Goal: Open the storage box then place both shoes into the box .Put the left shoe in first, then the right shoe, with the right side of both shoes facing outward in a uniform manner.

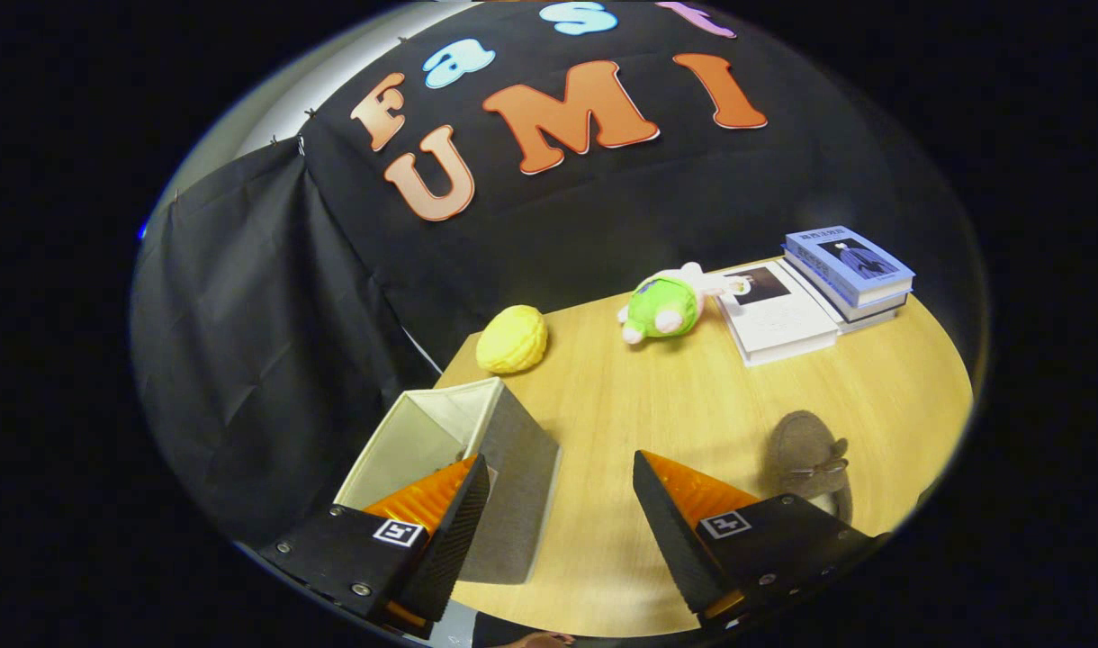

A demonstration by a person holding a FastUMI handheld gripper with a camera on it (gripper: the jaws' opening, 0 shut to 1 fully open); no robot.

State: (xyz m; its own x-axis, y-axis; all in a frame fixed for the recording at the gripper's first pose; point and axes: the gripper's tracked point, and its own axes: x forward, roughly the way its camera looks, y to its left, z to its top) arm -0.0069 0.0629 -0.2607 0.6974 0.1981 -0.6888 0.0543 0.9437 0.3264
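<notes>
A grey fabric storage box (504,468) with a pale lining stands at the wooden table's near left corner, its top open; the inside is mostly hidden behind my left finger. A brown-grey shoe (805,454) lies on the table beside my right finger (684,531), partly hidden by it. My gripper (562,486) is open, held above the table with nothing between its fingers. The left finger (445,526) overlaps the box's right wall.
Beyond the box lies a yellow ridged ball-like toy (511,339). A green and white plush toy (668,306) rests near the back wall. A white book (777,315) and a stack of blue books (848,267) sit at the table's (693,396) far right.
</notes>
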